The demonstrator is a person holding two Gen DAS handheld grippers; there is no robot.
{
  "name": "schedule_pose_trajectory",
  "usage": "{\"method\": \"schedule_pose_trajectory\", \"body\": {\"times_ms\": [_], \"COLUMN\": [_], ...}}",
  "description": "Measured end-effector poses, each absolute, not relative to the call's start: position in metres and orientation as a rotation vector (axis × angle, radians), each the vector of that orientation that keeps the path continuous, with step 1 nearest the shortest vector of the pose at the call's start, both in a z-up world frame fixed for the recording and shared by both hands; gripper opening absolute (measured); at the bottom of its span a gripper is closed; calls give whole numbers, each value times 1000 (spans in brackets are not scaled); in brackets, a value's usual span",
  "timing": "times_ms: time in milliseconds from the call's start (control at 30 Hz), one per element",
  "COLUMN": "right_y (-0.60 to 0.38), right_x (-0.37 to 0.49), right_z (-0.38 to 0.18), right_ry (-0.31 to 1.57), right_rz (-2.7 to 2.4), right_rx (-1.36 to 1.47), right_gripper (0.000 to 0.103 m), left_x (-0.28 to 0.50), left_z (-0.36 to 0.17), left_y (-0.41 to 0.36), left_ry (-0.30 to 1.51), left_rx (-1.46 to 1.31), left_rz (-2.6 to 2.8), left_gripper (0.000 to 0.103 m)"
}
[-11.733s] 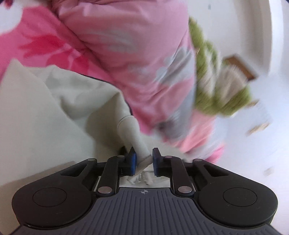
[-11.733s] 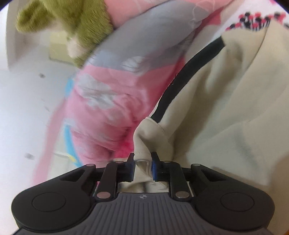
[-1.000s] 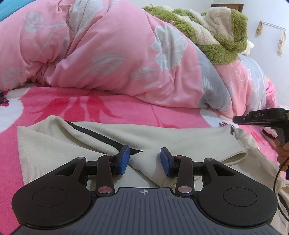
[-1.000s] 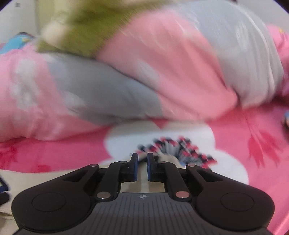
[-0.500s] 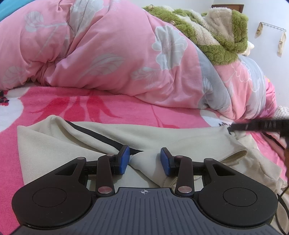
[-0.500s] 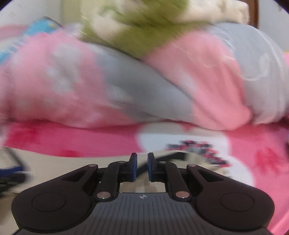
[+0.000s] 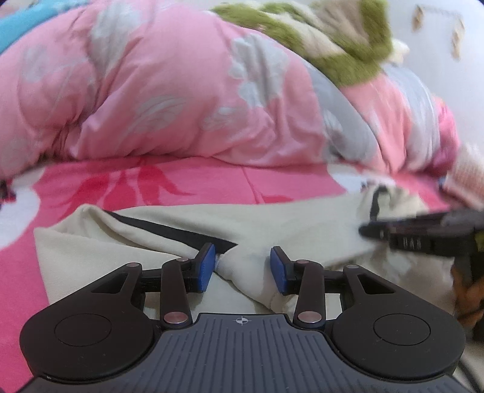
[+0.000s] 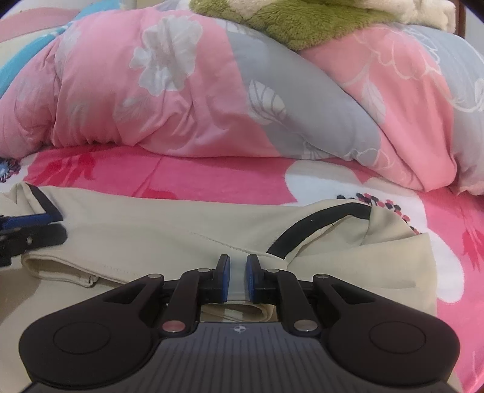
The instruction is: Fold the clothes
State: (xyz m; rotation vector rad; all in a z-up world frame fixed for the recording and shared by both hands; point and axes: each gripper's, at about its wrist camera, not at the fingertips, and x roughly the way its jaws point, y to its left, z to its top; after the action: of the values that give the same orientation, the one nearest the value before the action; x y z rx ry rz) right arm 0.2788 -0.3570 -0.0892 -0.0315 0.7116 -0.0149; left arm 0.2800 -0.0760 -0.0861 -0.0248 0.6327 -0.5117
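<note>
A cream garment (image 7: 302, 223) with a black stripe (image 7: 169, 231) lies flattened on the pink flowered bedsheet. My left gripper (image 7: 243, 267) is open low over it, and a raised fold of the cloth sits between its blue pads (image 7: 207, 266). In the right wrist view the same garment (image 8: 151, 223) spreads across the bed, its black stripe (image 8: 317, 220) curving to the right. My right gripper (image 8: 239, 278) is shut to a narrow slit just above a folded edge of the cloth. It shows blurred as a dark bar (image 7: 417, 238) in the left wrist view.
A bulky pink and grey flowered duvet (image 8: 211, 90) lies heaped behind the garment, with a green fleece blanket (image 8: 302, 21) on top. The pink bedsheet (image 8: 211, 178) runs between the duvet and the garment. A hand (image 7: 466, 290) holds the right gripper's handle at the far right.
My right gripper has swung left and come down over the garment, staying shut. My left gripper stays open over the same fold and has shifted slightly.
</note>
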Motion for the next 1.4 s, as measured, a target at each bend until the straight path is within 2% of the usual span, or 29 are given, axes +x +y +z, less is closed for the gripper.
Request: {"method": "schedule_pose_trajectory", "body": {"times_ms": [133,300,533,733,833,933,1067,1167,1267,1400], "right_y": [-355,-367,-362,-304,-289,-295,-328,-360,-377,-388], "right_x": [276,275,276,304,307,297,265,255,260,235], "right_z": [-90,-88,-51,-51,-70,-49,-21,-32,-69,-40], "right_ry": [695,680,615,665,696,696,608,639,738,680], "right_rz": [-18,7,117,271,257,243,154,58,52,56], "right_rx": [-34,44,123,65,-12,29,73,130,174,259], "right_gripper": [12,12,13,14,17,17,17,17,16,17], "left_x": [273,260,267,276,273,268,265,264,256,234], "left_z": [-81,-61,-35,-57,-65,-63,-62,-75,-73,-43], "left_y": [-72,-45,-36,-41,-38,-45,-67,-92,-98,-78], "left_ry": [650,632,552,602,624,612,598,607,597,576], "left_rx": [-4,-113,-132,-85,-97,-79,10,170,241,238], "left_rz": [-548,-562,-447,-378,-392,-413,-436,-401,-367,-367], "left_gripper": [40,39,39,39,39,39,39,40,40,40]}}
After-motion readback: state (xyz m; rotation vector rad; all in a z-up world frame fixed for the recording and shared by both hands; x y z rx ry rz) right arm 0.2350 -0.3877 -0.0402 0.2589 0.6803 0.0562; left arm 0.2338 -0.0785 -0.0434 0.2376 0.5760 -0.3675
